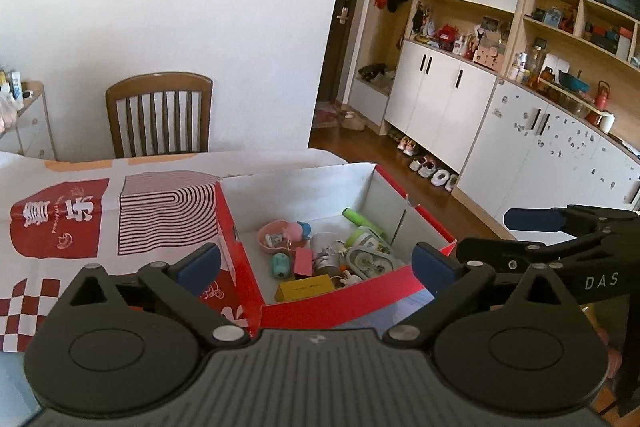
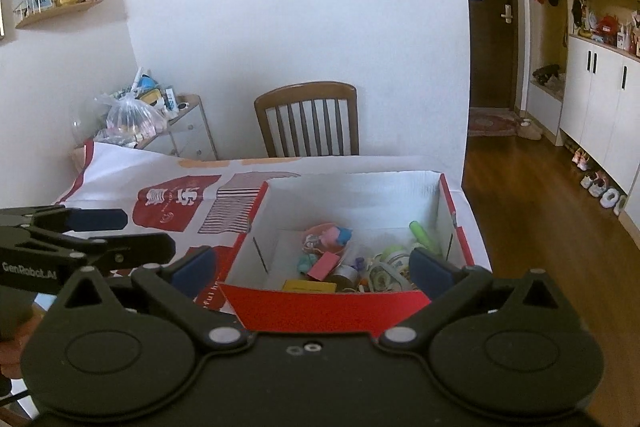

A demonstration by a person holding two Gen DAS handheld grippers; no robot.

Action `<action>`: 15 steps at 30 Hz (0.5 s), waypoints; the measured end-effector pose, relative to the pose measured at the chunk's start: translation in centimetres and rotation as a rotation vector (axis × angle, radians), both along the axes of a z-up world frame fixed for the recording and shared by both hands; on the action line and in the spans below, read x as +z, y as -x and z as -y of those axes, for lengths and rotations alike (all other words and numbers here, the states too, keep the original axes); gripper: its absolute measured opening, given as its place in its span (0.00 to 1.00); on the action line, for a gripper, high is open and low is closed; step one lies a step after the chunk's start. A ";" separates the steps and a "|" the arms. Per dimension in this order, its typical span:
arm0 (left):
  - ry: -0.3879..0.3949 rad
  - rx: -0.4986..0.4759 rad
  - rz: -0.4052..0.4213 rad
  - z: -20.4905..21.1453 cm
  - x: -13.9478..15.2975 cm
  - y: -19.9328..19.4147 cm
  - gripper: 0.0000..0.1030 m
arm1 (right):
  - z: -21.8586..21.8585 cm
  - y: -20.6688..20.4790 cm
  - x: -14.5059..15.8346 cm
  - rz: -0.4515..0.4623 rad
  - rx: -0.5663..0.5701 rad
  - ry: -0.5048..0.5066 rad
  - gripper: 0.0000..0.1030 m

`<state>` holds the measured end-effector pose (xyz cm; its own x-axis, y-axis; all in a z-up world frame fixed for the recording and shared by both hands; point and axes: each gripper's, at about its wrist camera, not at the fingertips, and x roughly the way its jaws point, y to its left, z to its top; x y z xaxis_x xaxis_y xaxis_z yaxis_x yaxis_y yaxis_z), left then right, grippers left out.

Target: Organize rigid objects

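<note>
Your left hand-held gripper (image 1: 316,259) has its jaws wide apart with nothing between them, and your right hand-held gripper (image 2: 312,261) is the same: spread and empty. Both point down and forward at the red box (image 2: 320,307), which sits on the table (image 1: 60,195) just ahead of the two of you, its near wall right under the blue pads.

The small rigid things lie in a heap on the box floor: a yellow carton (image 1: 306,287) nearest you, a pink card (image 1: 303,262) and a teal toy (image 1: 280,265) just beyond it, a pink dish (image 1: 274,235) with a little figure further in, and a green tube (image 1: 362,219) toward the far right corner (several pieces overlap, so I can't tell exactly which rests on which).

My judgement is that nothing is in hand, so either you choose a next piece or the sorting is nearly done. If you reach in, come over the near wall from above, pick the piece lying freest, probably the yellow carton, and close across its narrow sides.

Mind the other gripper: each one stands close beside its partner, so send in one at a time. The chair (image 2: 308,119) beyond the table is well clear.
</note>
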<state>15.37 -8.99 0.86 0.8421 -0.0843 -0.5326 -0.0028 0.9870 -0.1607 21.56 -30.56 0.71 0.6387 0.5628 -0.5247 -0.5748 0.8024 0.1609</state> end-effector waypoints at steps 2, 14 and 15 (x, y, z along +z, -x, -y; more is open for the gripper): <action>-0.007 -0.001 0.009 0.1 0.1 0.5 0.99 | 0.0 0.6 0.1 0.007 -0.002 -0.002 1.00; -0.061 0.005 0.011 0.7 0.1 2.1 0.99 | -0.5 2.7 0.4 0.021 -0.006 -0.021 1.00; -0.061 0.004 0.010 0.7 0.1 2.2 0.99 | -0.5 2.8 0.4 0.020 -0.009 -0.023 1.00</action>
